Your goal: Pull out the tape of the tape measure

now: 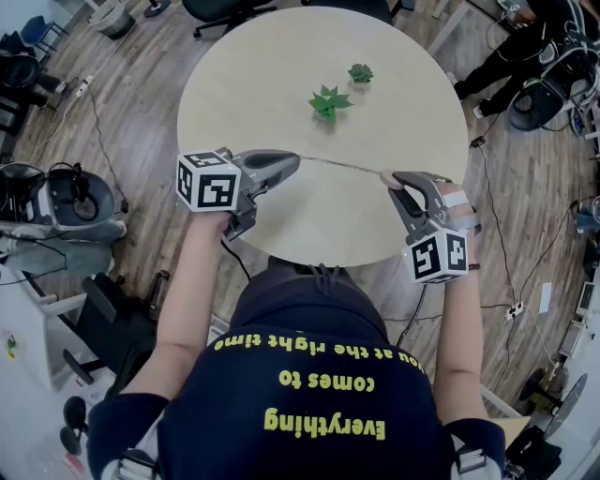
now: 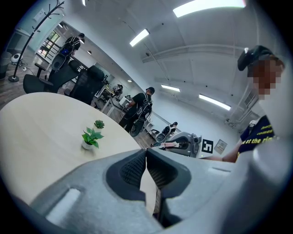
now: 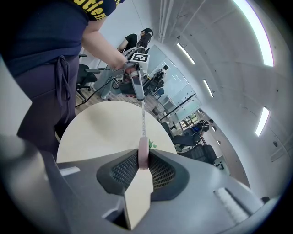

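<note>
Tape measure: small, round, pinkish case, clamped edge-on between the jaws of the right gripper, at their tips.
Tape: drawn out of the case in a thin, nearly straight line, running across to the left gripper.
Left gripper: jaws pressed fully together. The head view and the right gripper view show the tape's free end reaching its tip, so it pinches the tape.
Right gripper: jaws closed partway onto the case, pads against both flat sides.
Position: both grippers and the tape hang above the near part of the round table, well apart from each other, with the tape between them.
Edges: the table's near rim lies just below the two grippers in the head view, and the person's body is right behind it.
Open room: bare tabletop beneath the tape and to both sides of it.
Other things: a larger plant and a smaller plant stand further back on the table, apart from the tape.
Surroundings: wood floor with a cable, and a chair beyond the far rim.
</note>
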Available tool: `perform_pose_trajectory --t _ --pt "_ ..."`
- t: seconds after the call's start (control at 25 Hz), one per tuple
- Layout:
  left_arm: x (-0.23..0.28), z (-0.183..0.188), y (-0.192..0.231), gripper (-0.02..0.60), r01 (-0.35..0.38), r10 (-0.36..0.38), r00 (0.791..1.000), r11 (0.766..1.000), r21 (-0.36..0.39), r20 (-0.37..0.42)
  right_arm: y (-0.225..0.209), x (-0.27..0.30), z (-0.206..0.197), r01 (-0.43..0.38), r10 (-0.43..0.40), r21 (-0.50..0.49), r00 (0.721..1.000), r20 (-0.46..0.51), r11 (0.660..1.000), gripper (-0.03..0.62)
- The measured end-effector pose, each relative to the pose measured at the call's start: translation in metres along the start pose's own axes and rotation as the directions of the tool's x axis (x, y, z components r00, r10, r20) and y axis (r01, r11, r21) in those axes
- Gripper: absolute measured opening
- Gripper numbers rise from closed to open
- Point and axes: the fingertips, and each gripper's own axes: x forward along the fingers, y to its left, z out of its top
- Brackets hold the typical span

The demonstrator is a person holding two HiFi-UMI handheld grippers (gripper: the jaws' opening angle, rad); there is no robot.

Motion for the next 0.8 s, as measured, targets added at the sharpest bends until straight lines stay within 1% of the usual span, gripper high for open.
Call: perform_pose_trajectory --t 0.8 --pt "0.013 0.001 -0.008 0.008 0.033 -0.033 0.999 0.999 -0.001 -0.013 0.001 0.009 0.009 -0.014 0.014 -0.004 1.0 0.026 1.0 0.083"
